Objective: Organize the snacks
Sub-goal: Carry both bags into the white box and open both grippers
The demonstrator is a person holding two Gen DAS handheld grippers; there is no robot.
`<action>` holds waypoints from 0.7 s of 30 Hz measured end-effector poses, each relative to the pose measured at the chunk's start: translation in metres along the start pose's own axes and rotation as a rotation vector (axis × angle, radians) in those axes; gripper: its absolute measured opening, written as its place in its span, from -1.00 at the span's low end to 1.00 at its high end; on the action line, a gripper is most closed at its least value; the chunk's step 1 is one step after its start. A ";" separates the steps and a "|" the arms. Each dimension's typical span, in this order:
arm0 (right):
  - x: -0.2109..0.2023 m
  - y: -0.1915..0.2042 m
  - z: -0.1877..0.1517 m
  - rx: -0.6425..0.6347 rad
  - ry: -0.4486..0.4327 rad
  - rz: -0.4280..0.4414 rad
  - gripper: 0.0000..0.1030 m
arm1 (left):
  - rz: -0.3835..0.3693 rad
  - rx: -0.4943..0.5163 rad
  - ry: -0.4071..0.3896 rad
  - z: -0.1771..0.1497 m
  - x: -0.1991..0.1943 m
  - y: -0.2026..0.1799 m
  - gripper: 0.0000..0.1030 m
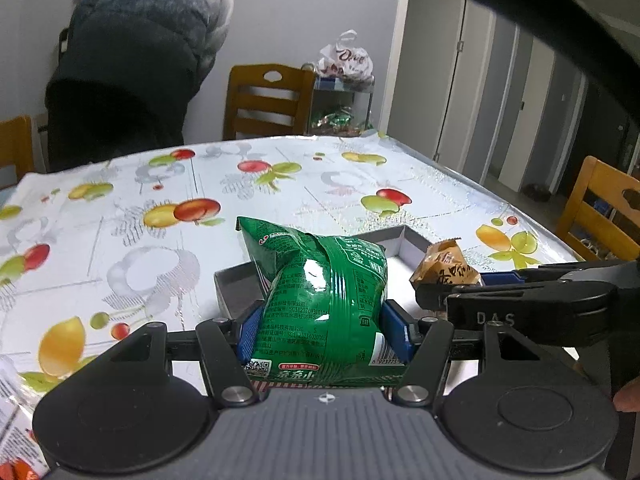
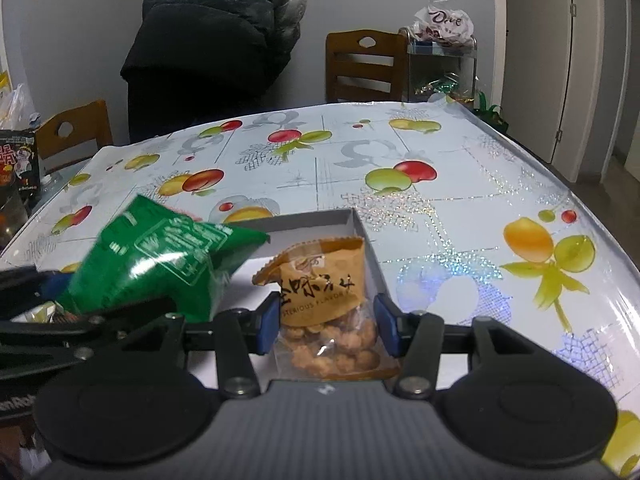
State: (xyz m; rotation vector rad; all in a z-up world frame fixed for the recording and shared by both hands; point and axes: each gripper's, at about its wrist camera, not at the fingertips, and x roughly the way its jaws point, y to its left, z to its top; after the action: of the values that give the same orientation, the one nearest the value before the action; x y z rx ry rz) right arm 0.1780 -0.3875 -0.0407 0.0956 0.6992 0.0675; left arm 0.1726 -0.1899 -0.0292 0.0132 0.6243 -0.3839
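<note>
My left gripper is clenched on a green snack bag, its blue pads pressing both sides of the crumpled packet. The bag stands up between the jaws, its top leaning toward the far left, its lower edge reaching back to the gripper's body. It hangs over the near left part of a shallow grey box that lies open on the table, which is covered by a cloth printed with fruit.

My right gripper grasps a small orange packet of round golden snacks. The packet sits upright between the blue pads, its paper top above them and its clear lower half, showing the snacks, sagging toward the gripper's body. It hangs over the right side of the same box, whose far wall and right wall rise just behind it.

The two grippers are just beside each other: in the right wrist view the green bag fills the near left, and in the left wrist view the orange packet shows above the right gripper at the right.

Beyond the far edge of the table a person in a dark padded coat stands beside a wooden chair.
</note>
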 end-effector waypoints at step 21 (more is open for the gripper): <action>-0.042 0.012 0.003 0.021 -0.076 0.032 0.54 | -0.011 -0.029 -0.083 0.005 -0.040 0.011 1.00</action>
State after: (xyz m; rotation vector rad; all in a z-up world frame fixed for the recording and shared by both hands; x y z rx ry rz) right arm 0.1473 -0.3792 -0.0102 0.1283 0.6230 0.0868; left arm 0.1497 -0.1665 -0.0040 -0.0334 0.5482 -0.3840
